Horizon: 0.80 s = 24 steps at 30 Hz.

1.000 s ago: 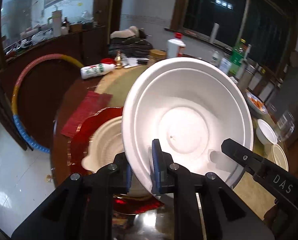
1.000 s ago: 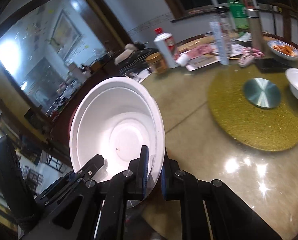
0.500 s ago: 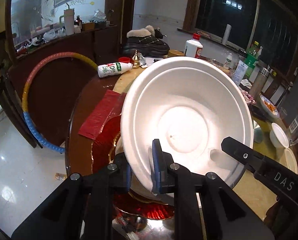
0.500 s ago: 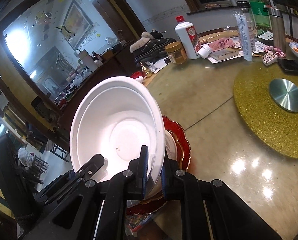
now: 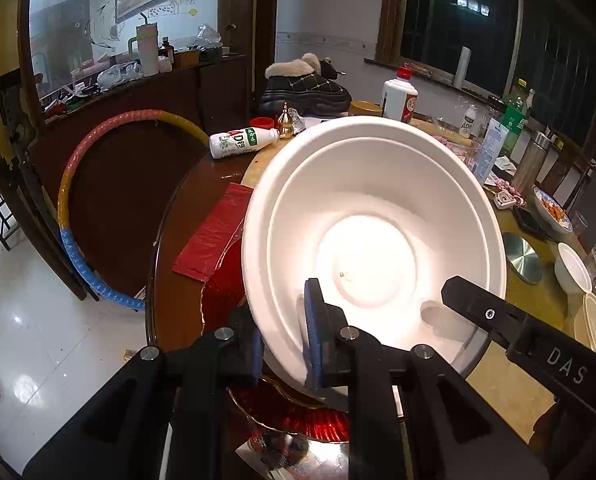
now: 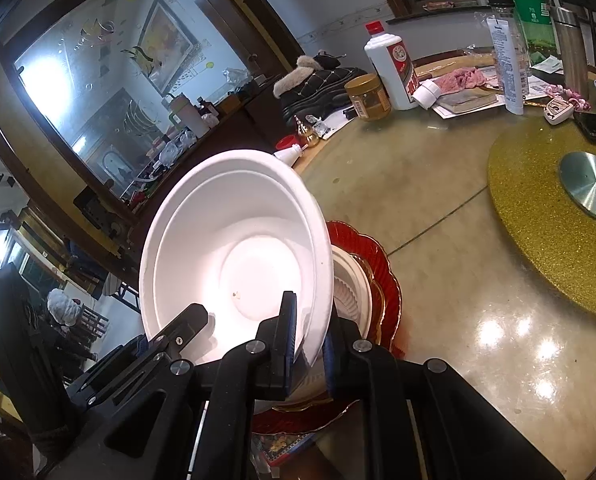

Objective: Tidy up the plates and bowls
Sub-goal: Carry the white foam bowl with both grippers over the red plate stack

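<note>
A large white bowl (image 5: 370, 240) hangs tilted between both grippers, its inside facing the cameras. My left gripper (image 5: 283, 332) is shut on the near left part of its rim. In the right wrist view, my right gripper (image 6: 310, 340) is shut on the rim's other side, and its black finger (image 5: 498, 320) shows inside the bowl. Directly beneath the white bowl (image 6: 237, 252) sits a red scalloped plate (image 6: 390, 292) carrying a cream ribbed dish (image 6: 352, 292). The bowl hides most of that stack; whether it touches the stack I cannot tell.
A gold turntable (image 6: 538, 220) with a metal disc (image 6: 590, 184) lies to the right. A small white bowl (image 5: 574, 268) and cream plates (image 5: 592, 320) stand at the far right. Bottles, a jar and papers crowd the back. A red mat (image 5: 213, 232) and a hoop (image 5: 69, 184) are at left.
Both grippers carried the bowl over the red plate stack and a little lower. The cream dish, once visible beside the bowl, is now mostly covered by it.
</note>
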Each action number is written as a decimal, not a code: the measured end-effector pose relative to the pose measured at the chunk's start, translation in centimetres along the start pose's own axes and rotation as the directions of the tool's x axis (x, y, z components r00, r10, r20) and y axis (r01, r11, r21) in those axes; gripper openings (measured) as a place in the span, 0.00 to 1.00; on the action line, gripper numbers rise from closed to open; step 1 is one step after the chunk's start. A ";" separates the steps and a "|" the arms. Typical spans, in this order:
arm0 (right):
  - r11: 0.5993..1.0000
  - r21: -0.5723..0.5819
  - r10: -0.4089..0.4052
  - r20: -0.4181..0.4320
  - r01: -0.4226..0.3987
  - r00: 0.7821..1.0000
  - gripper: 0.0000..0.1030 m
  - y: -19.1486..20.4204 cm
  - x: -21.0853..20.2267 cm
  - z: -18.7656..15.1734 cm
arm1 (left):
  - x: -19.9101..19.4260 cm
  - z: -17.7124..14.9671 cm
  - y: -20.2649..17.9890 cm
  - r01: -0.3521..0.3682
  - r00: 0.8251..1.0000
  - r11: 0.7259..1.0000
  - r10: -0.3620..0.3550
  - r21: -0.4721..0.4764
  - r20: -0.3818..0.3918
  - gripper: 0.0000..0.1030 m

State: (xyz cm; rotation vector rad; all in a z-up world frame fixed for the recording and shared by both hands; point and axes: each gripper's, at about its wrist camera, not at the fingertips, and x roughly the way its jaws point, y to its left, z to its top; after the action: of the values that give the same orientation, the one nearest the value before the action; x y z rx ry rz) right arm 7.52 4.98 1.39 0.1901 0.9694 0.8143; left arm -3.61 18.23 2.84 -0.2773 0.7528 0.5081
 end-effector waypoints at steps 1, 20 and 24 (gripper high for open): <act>1.000 0.000 0.001 -0.003 -0.001 1.000 0.12 0.0 0.1 0.0 | 0.0 0.0 0.1 0.003 1.000 1.000 -0.003 -0.001 0.001 0.15; 1.000 -0.009 0.008 -0.049 -0.008 0.999 0.13 -0.3 1.6 -0.7 | 1.1 -0.4 0.4 -0.014 1.000 1.000 0.014 0.022 -0.025 0.15; 1.000 -0.006 0.009 -0.060 -0.010 0.998 0.14 -0.4 1.9 -0.8 | 1.5 -0.4 0.4 -0.023 0.999 0.999 0.023 0.027 -0.034 0.15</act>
State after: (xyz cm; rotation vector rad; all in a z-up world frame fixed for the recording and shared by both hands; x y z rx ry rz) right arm 7.65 5.86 -0.53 0.1660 1.0226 0.8353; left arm -3.13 18.91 1.50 -0.2528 0.7962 0.5156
